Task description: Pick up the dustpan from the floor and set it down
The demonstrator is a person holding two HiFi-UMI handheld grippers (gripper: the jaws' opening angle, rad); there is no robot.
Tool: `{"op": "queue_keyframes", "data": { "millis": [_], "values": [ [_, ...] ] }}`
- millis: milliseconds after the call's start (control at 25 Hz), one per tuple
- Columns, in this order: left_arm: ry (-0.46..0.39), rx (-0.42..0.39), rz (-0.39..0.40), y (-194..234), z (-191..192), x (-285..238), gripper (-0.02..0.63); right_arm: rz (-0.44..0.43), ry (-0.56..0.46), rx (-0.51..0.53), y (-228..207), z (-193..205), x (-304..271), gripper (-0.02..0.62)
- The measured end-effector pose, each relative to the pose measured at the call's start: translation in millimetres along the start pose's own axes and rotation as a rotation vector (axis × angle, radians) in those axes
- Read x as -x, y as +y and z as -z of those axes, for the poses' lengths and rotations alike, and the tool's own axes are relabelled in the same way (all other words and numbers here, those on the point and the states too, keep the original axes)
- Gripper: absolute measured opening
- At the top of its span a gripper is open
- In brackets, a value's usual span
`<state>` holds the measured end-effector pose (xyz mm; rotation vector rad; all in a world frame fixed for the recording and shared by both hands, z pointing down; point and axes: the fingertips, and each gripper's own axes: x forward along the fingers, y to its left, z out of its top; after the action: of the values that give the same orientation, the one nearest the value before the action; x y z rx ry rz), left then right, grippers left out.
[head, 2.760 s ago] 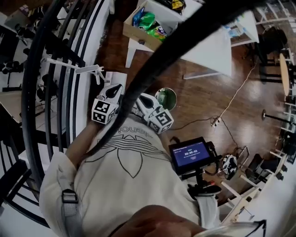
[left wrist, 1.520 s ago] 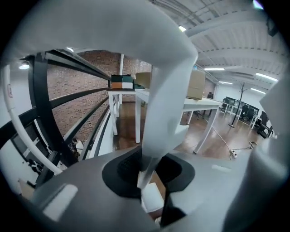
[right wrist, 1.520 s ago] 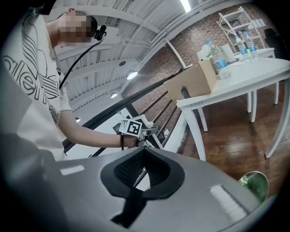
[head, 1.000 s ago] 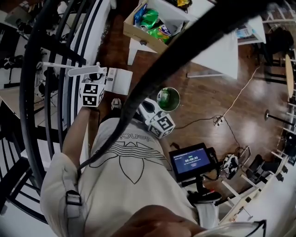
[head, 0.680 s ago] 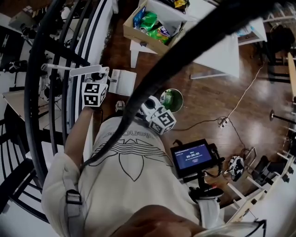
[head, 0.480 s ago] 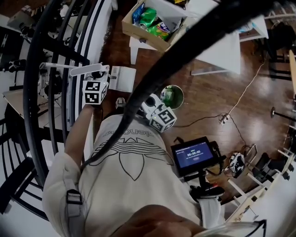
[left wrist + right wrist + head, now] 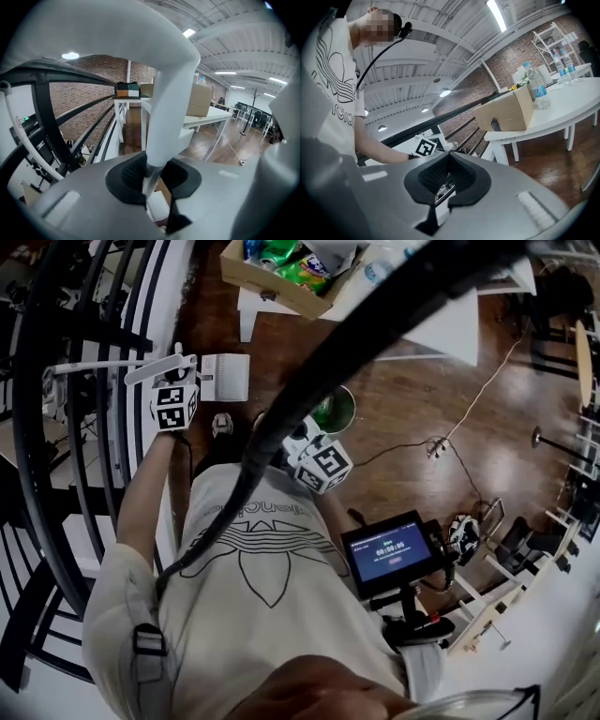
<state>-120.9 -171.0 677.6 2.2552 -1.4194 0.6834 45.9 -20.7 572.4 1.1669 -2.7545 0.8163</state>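
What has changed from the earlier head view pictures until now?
The left gripper moved away from the right gripper, out toward the black railing. It is shut on the dustpan by its white handle. The right gripper stayed before the person's chest, near the green bin, with its jaws together and empty.

Your dustpan (image 7: 223,377) is plain white. Your shirt (image 7: 253,624) is white with a black line-drawn trefoil and stripes. The floor (image 7: 422,399) is glossy reddish-brown wood, the bin (image 7: 336,412) green, the box (image 7: 272,287) tan, the railing (image 7: 47,122) black, the wall (image 7: 89,96) red brick.
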Motion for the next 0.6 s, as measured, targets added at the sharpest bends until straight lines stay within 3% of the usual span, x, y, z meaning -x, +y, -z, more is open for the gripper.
{"op": "queue_keyframes", "data": {
  "millis": [280, 440, 480, 560, 600],
  "values": [
    [0.064, -0.025, 0.035, -10.4, 48.4, -27.9, 0.094, 0.048, 0.024, -0.022, -7.9, 11.8, 14.8, 0.002],
    [0.047, -0.029, -0.002, 1.1, 56.6, -32.4, 0.098, 0.043, 0.016, -0.004, -8.7, 13.1, 15.2, 0.002],
    [0.054, -0.038, -0.002, 2.0, 57.0, -31.8, 0.150, 0.044, 0.010, 0.000, -8.4, 10.2, 15.2, 0.003],
    [0.084, -0.078, -0.012, 1.5, 61.9, -24.3, 0.339, 0.045, -0.005, 0.004, -6.7, 4.8, 17.2, 0.003],
    [0.094, -0.110, -0.035, 2.2, 64.1, -16.1, 0.389, 0.046, -0.014, 0.007, -5.9, 2.4, 18.8, 0.002]
  ]
}}
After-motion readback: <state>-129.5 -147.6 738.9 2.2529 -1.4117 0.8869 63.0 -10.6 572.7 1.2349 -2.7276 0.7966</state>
